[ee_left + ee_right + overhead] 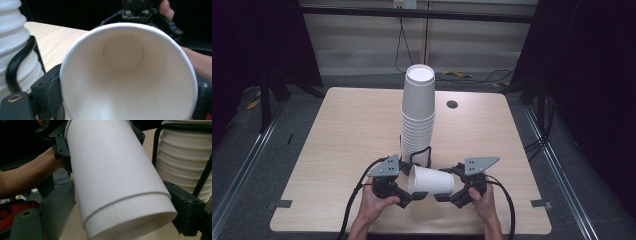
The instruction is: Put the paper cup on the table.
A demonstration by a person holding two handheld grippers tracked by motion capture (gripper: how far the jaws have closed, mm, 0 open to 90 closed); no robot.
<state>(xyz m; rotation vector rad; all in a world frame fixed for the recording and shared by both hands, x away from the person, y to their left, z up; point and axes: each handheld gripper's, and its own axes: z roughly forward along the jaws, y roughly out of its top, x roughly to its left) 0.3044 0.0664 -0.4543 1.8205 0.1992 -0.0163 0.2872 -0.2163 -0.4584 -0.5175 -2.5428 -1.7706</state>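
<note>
Item: cup [431,180], white paper, single, lying on its side in the air between the two grippers, low over the surface [347,130] near the middle of its near edge, just in front of the stack [418,115]. Mouth toward the left gripper [408,196], base toward the right gripper [443,196].

Handling, as judged: very light; thin wall that will dent or go oval under a hard squeeze; smooth, somewhat slippery outside. The stiffest places to hold look to be the rolled rim and the base ring, since the mid-wall gives most. Light pressure should do.

Left gripper: seen along its own jaws, the cup's open mouth sits between them, one jaw at each side of the rim. Jaws part-closed; they appear to lie against the wall, but a firm clamp cannot be confirmed, as the rim hides the contact.

Right gripper: in its own view the base end of the cup [120,192] lies between the jaws, which stand one at each side and close against the wall; it appears clamped on the cup.

Also present: the stack, of like cups, upside down, tall, standing mid-surface just behind the grippers; a black cable [15,65] loops across its lower part.
</note>
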